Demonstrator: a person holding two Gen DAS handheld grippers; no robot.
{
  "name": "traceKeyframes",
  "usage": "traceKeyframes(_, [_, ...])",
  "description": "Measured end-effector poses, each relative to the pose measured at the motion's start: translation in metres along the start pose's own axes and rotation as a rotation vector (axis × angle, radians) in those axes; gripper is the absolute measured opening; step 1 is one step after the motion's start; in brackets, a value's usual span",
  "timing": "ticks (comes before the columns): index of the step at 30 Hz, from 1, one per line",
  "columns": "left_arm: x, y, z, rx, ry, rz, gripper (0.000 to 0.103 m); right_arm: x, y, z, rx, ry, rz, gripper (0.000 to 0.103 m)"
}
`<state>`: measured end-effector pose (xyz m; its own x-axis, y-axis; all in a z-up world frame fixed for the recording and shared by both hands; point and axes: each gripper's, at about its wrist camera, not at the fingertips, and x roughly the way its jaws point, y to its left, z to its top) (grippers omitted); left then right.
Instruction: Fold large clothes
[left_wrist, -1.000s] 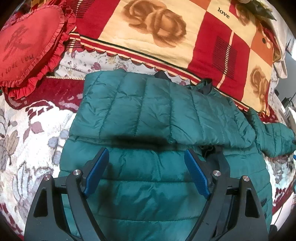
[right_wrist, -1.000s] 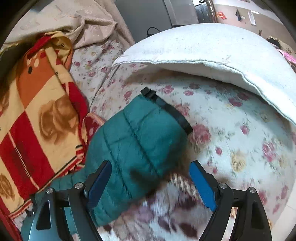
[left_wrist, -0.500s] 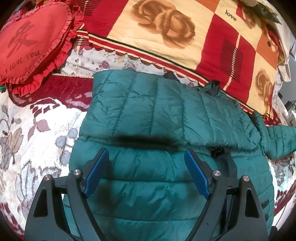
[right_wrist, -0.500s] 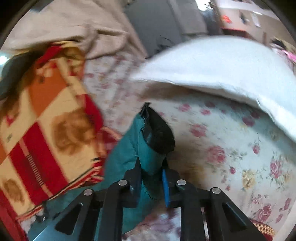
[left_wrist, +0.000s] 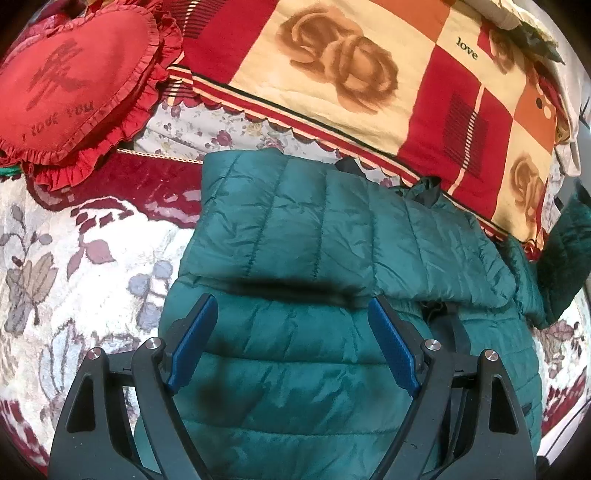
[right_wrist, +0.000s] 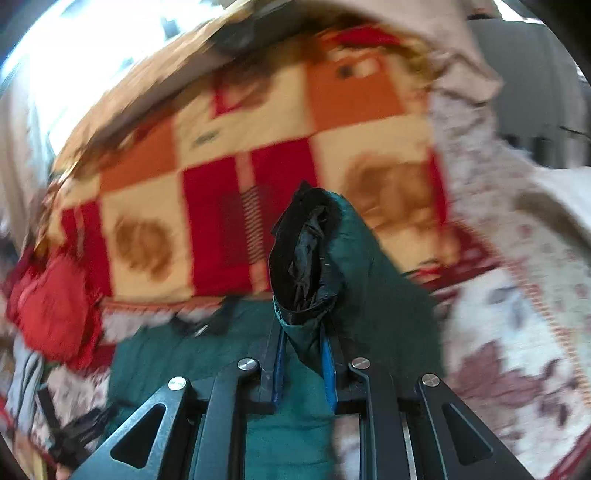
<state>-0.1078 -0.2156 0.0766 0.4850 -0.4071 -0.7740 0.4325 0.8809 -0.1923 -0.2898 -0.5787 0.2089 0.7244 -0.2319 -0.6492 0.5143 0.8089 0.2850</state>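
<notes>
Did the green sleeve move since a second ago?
Yes. The right gripper is shut on the sleeve, lifting it off the floral bedspread toward the checkered rose blanket.

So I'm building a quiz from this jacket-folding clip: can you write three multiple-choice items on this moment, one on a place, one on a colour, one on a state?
1. Where is the heart-shaped cushion in the left wrist view?
A. Upper left, on the bed
B. On top of the jacket
C. Between the left gripper's fingers

2. What colour is the quilted jacket?
A. Red
B. Teal green
C. Beige

3. What is the right gripper doing?
A. Standing wide open over the bedspread
B. Clamped on the sleeve near its cuff
C. Gripping the checked blanket

Answers:
1. A: the cushion lies at the upper left, apart from the jacket.
2. B: its padded panels are teal green, against the red and cream checked blanket.
3. B: the blue pads pinch the green sleeve, and its black cuff sticks up beyond them.
</notes>
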Motion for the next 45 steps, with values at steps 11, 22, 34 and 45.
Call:
traceKeyframes(11, [-0.001,0.022,0.003,-0.049,-0.003,0.003,0.084,0.087,0.136,-0.043,-0.158,0.197,0.163,0.017])
traceKeyframes(22, [0.000,0.040,0.003,-0.087,0.005,-0.008,0.084,0.145,0.194,-0.070,-0.150,0.299,0.260,0.016])
traceKeyframes(34, [-0.005,0.046,0.004,-0.115,-0.003,-0.030,0.084,0.155,0.187,-0.080,-0.006,0.397,0.438,0.058])
traceKeyframes(45, [0.009,0.000,0.025,-0.190,0.028,-0.188,0.084,0.058,0.114,-0.059,0.011,0.257,0.389,0.067])
